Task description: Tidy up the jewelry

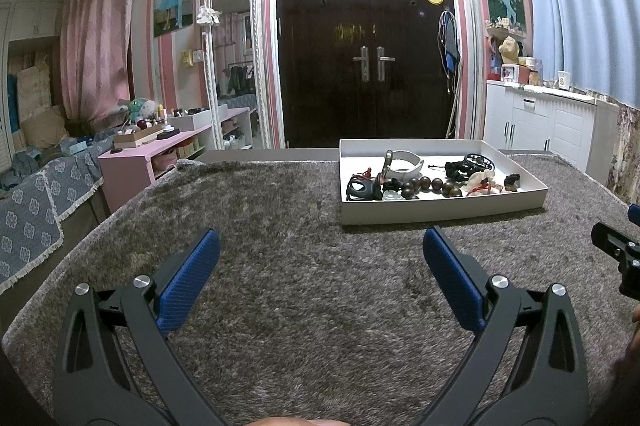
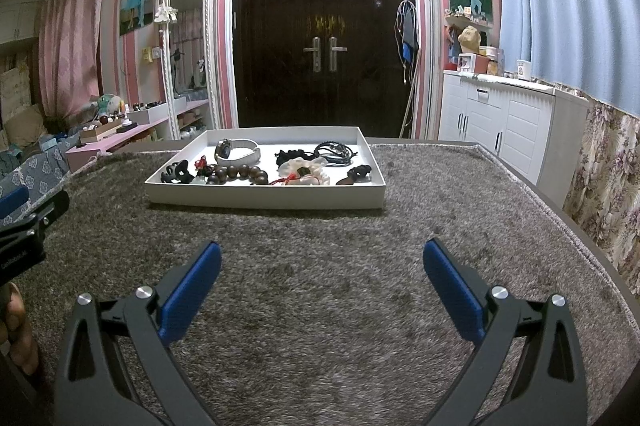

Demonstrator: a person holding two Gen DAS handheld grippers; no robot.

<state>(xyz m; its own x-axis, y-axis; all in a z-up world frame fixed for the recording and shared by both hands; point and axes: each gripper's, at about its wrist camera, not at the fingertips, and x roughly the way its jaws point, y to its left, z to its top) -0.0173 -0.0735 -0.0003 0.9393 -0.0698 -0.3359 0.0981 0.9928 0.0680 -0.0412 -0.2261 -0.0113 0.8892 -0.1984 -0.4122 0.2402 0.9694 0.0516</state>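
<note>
jewelry (image 2: 256, 167) lies in a white tray (image 2: 264, 199) beyond both wide-open, empty tools (image 1: 320, 240) (image 2: 322, 252).

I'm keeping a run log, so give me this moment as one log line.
left gripper: open, empty, above rug | right gripper: open, empty | white tray: holds wooden bead bracelet, white bangle, black cords | nothing grasped

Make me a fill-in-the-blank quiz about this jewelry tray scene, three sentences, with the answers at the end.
1. The jewelry lies in a shallow white ____ on the rug.
2. Both the left gripper and the right gripper are ____, holding nothing.
3. The wooden beads lie in front of the white ____.

Answers: tray; open; watch
</note>
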